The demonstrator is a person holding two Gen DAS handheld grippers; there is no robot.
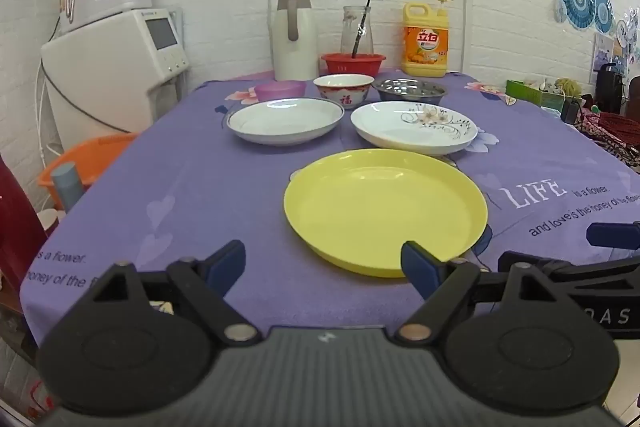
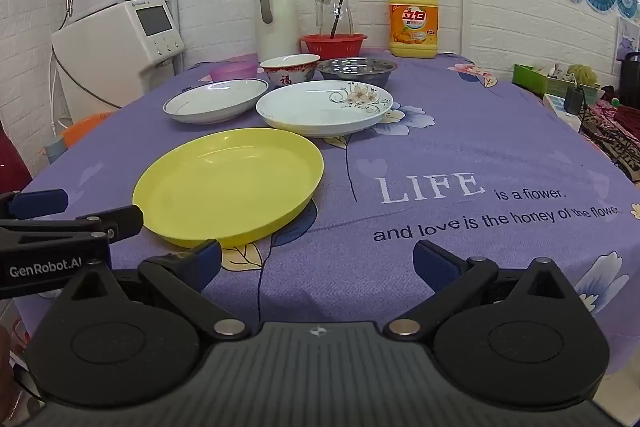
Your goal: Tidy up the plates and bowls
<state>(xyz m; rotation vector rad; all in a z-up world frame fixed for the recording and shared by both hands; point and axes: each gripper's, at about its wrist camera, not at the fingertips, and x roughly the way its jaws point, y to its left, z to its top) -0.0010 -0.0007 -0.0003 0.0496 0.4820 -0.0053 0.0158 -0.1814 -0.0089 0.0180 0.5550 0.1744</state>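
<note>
A yellow plate (image 1: 384,211) (image 2: 230,187) lies nearest on the purple tablecloth. Behind it are a blue-rimmed white plate (image 1: 285,121) (image 2: 216,101) and a flower-patterned white plate (image 1: 414,127) (image 2: 324,109). Farther back stand a small pink bowl (image 1: 280,90) (image 2: 233,70), a red-and-white bowl (image 1: 343,90) (image 2: 290,69) and a steel bowl (image 1: 410,91) (image 2: 356,70). My left gripper (image 1: 324,267) is open and empty at the table's near edge, just left of the yellow plate. My right gripper (image 2: 318,259) is open and empty, to the plate's right.
At the back stand a white thermos (image 1: 294,37), a glass jug (image 1: 357,29) behind a red basket (image 1: 353,63), and a yellow detergent bottle (image 1: 426,41). White appliances (image 1: 116,67) and an orange tub (image 1: 88,167) sit left of the table. Clutter (image 2: 580,95) lies at right.
</note>
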